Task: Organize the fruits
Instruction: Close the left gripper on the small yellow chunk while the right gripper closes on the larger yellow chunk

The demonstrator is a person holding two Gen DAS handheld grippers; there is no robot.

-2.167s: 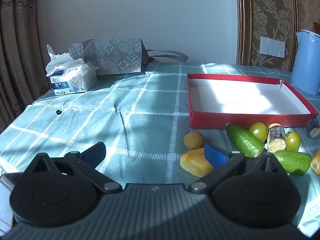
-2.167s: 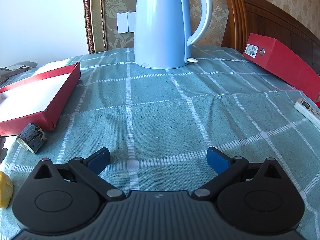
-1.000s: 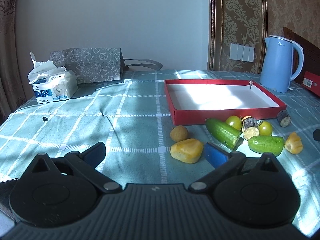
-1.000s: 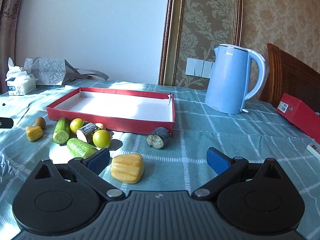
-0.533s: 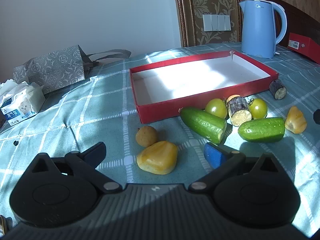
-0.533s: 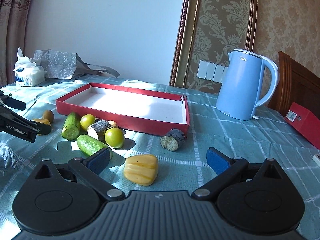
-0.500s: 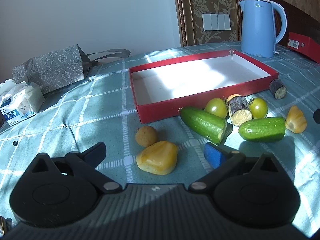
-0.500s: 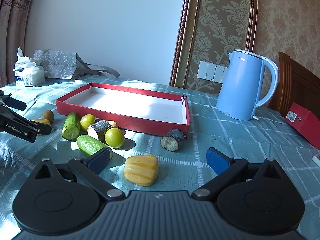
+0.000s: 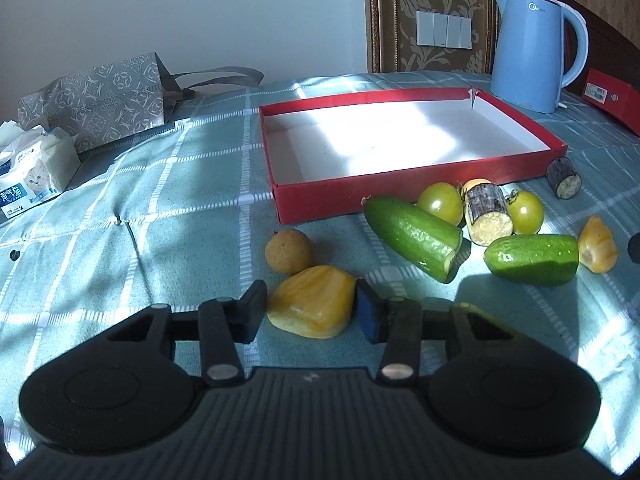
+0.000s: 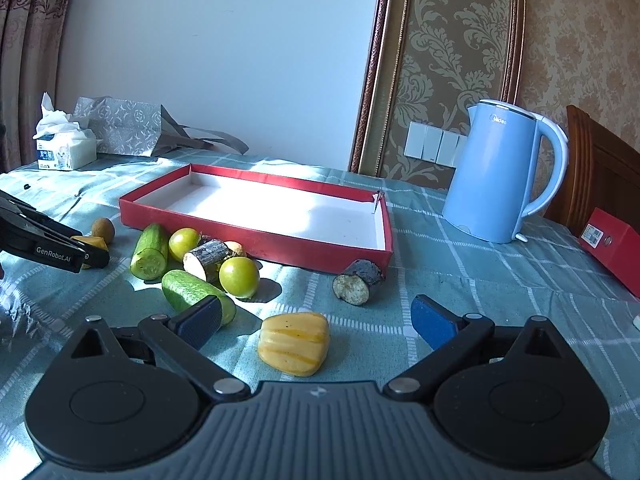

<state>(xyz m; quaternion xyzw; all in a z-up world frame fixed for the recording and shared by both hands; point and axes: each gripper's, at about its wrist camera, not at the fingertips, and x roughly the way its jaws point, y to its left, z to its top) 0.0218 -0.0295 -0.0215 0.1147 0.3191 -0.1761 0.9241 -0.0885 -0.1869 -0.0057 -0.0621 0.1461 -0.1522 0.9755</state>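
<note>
Left wrist view: left tongs [image 9: 311, 310], just closing, clamp a yellow fruit piece [image 9: 312, 306]; its soft flesh may squash or slip free; right tongs [image 10: 316, 318] gape unloaded

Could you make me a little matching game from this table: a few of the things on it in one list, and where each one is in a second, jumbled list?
Things:
1. yellow fruit piece
2. red tray
3. blue kettle
4. tissue pack

Places or states:
A. standing beyond the tray's far corner
B. between the fingers of the left hand-held gripper, whose jaws have just closed in on it
C. nothing inside, with vegetables lying along its near wall
D. at the table's far left, beside a grey patterned bag

Pairs: 1-B, 2-C, 3-A, 4-D
</note>
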